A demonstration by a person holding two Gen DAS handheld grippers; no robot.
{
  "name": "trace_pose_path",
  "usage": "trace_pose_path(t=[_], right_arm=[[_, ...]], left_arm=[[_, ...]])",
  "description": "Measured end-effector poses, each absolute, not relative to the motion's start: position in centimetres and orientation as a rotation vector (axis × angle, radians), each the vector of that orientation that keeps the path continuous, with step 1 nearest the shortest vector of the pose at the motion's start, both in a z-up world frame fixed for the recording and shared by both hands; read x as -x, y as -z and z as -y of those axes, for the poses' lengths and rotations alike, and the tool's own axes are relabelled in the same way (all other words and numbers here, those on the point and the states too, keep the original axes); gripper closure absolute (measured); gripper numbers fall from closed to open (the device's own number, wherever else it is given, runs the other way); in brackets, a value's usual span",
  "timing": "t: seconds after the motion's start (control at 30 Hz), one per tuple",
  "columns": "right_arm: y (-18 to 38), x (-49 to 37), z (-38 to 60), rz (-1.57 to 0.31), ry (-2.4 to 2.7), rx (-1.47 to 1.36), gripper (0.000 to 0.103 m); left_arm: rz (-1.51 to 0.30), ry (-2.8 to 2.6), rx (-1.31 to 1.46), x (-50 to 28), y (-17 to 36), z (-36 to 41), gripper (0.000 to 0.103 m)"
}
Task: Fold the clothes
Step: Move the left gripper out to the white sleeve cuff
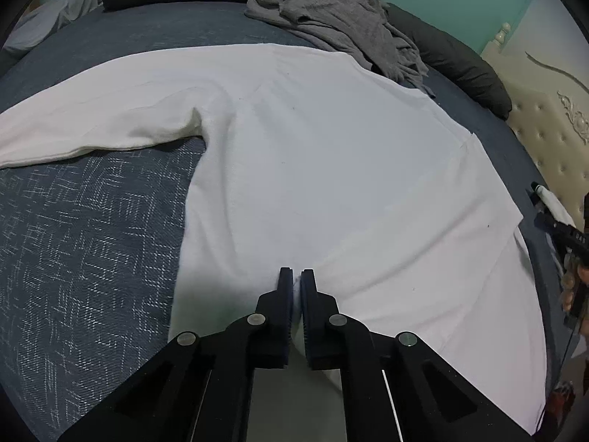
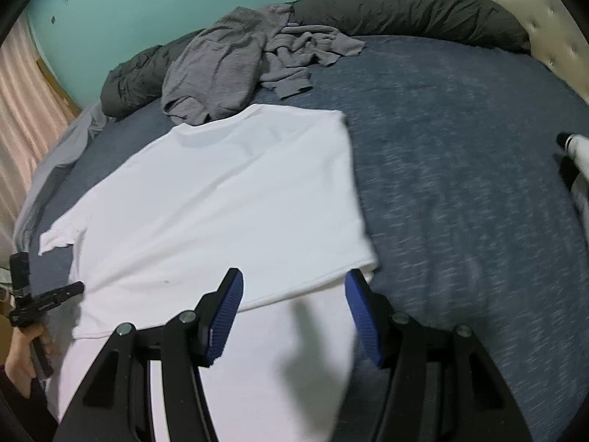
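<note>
White long-sleeve shirt (image 1: 331, 169) lies flat mid-frame on the bed (image 1: 84, 243), one side folded in, left sleeve still out. Left claw (image 1: 296, 276) pinches the hem; right claw (image 2: 294, 287) is spread, empty. Grey garment (image 2: 235, 59) upper frame: unfolded.

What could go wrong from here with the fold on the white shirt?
1. The left gripper looks shut on the white shirt near its hem while the right gripper is open, holding nothing; lifting one-handed could skew the fold.
2. The left sleeve lies spread out and may drag or bunch.
3. The grey garment touches the shirt's far edge and could snag.
</note>
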State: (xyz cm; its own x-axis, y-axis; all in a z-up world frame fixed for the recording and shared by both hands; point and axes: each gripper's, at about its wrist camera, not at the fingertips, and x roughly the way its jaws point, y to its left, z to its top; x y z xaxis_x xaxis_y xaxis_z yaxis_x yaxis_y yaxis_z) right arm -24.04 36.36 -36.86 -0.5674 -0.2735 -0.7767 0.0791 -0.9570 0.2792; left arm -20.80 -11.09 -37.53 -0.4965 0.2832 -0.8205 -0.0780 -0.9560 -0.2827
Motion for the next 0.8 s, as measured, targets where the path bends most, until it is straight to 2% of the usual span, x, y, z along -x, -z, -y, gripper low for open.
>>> trace_pose_path(t=[0.23, 0.43, 0.8], right_arm=[[37.2, 22.1, -35.5, 0.490, 2.614, -1.310, 0.043], [37.3, 19.9, -33.5, 0.557, 2.640, -1.311, 0.042], [38.0, 16.9, -27.3, 0.558, 2.573, -1.214, 0.040]], left_arm=[[0.377, -2.544, 1.423, 20.7, 37.0, 12.2, 0.099], [0.382, -2.530, 1.455, 20.5, 37.3, 12.2, 0.098], [0.421, -2.560, 1.474, 19.6, 37.3, 13.8, 0.096]])
